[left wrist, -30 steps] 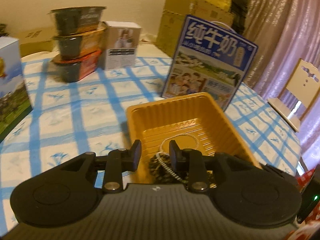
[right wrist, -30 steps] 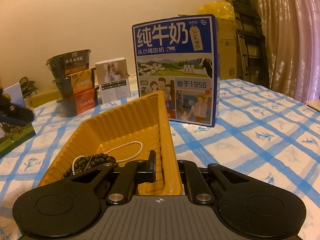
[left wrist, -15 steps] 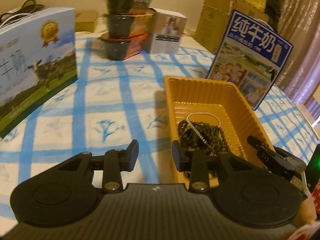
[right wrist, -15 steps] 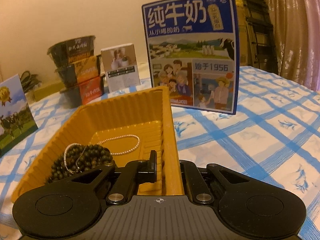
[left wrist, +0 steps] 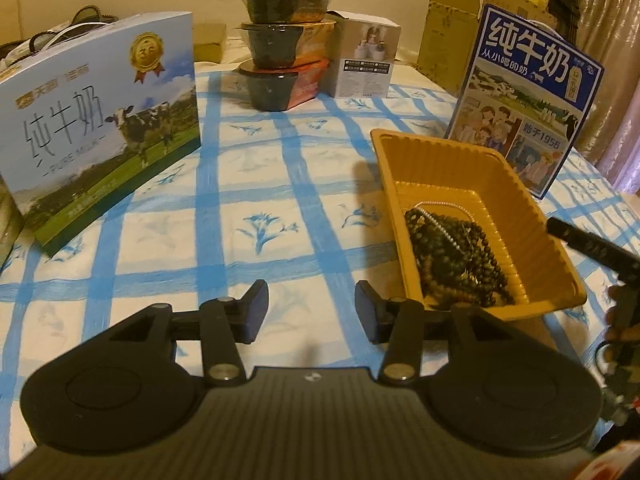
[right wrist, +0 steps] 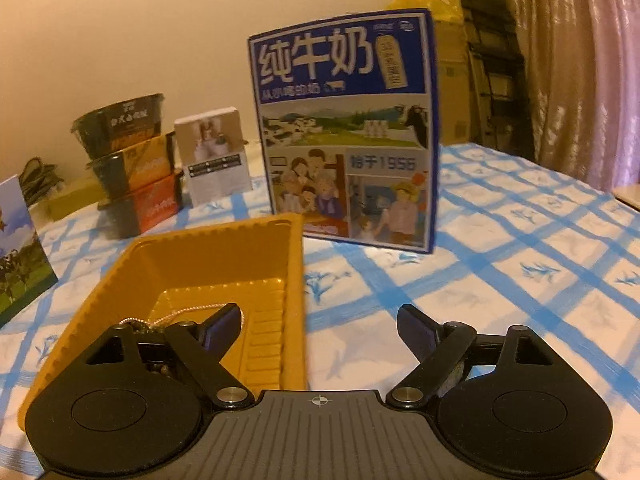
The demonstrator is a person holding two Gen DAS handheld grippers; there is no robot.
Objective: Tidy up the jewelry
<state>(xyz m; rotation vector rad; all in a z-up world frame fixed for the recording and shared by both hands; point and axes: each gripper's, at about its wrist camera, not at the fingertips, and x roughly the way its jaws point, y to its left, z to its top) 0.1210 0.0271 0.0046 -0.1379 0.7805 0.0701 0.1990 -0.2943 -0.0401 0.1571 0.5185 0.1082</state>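
Jewelry lies heaped in an orange plastic tray [left wrist: 532,216] on our counter [left wrist: 280,208], which wears a blue-and-white checked cloth. A dark bead necklace [left wrist: 456,256] fills the near end of the tray, with a thin pearl strand [left wrist: 440,205] draped across it toward 12 o'clock. Our left claw [left wrist: 311,307] hovers above the cloth at 9 o'clock of the tray, spread wide and holding nothing. Our right claw [right wrist: 320,328] is opened wider and grips nothing; its left finger sits over the tray, its right finger over bare cloth. A blue milk carton box [right wrist: 344,128] stands just beyond the tray at 12 o'clock. Stacked instant noodle bowls [left wrist: 286,36] and a small white box [left wrist: 366,60] sit farther back, and a pale blue milk gift box [left wrist: 100,112] stands at 10 o'clock.
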